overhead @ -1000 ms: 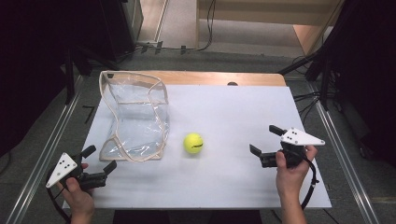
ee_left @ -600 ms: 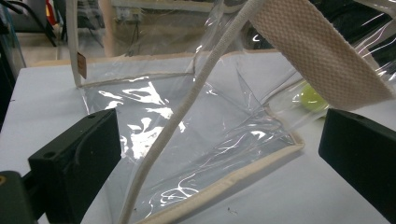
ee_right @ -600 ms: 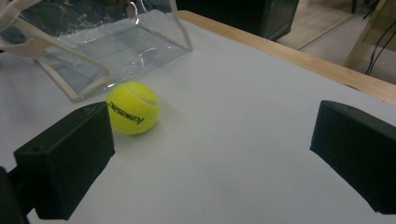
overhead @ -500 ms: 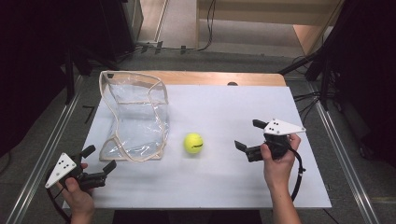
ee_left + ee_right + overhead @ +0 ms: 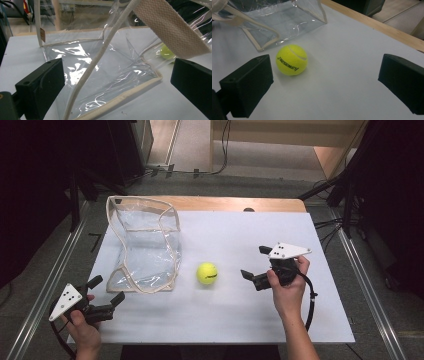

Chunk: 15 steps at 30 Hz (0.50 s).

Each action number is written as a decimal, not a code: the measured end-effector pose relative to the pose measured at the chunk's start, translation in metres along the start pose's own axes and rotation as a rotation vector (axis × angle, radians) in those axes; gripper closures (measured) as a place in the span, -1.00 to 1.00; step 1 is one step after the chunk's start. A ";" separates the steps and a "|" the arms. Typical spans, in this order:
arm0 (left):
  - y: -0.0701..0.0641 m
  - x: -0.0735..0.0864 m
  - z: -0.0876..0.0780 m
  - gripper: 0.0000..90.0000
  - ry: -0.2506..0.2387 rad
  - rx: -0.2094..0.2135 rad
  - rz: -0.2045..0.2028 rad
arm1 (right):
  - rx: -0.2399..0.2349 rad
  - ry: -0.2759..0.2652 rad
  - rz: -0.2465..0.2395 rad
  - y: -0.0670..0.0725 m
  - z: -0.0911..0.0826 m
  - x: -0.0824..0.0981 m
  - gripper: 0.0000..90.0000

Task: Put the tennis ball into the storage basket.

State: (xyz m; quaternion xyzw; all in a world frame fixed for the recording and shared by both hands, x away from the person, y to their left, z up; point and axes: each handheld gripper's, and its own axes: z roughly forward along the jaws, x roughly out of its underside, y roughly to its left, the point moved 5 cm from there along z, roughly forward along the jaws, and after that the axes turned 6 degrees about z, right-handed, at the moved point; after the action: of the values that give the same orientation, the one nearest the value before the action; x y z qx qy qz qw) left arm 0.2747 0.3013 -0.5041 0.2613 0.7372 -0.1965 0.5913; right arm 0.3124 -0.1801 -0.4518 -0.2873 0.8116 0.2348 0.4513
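Observation:
A yellow tennis ball (image 5: 207,273) lies near the middle of the white table (image 5: 240,235); it also shows in the right gripper view as the ball (image 5: 291,59), just ahead of the left-hand jaw. My right gripper (image 5: 255,264) is open, a short way right of the ball and pointing at it. A clear plastic bag with beige trim (image 5: 145,245) stands open to the ball's left. My left gripper (image 5: 106,290) is open at the table's front left, facing the bag (image 5: 100,75) from close by, with the ball (image 5: 166,52) seen through the plastic.
A wooden strip (image 5: 225,204) runs along the table's far edge. Metal rails (image 5: 370,285) flank both sides of the table. The bag's beige strap (image 5: 172,25) hangs close before the left gripper's camera. Bare white surface lies in front of and right of the ball.
My right gripper has moved left across the table toward the ball, staying open. The left gripper, the bag and the ball have stayed where they were.

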 end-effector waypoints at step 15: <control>0.000 0.000 0.000 -1.00 0.003 0.000 -0.001 | -0.036 0.068 -0.025 0.008 0.020 -0.009 -1.00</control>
State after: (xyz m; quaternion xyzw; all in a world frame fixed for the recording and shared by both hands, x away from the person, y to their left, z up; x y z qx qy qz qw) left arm 0.2750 0.3012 -0.5043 0.2612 0.7381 -0.1965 0.5903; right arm 0.3225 -0.1595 -0.4530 -0.3133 0.8186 0.2335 0.4210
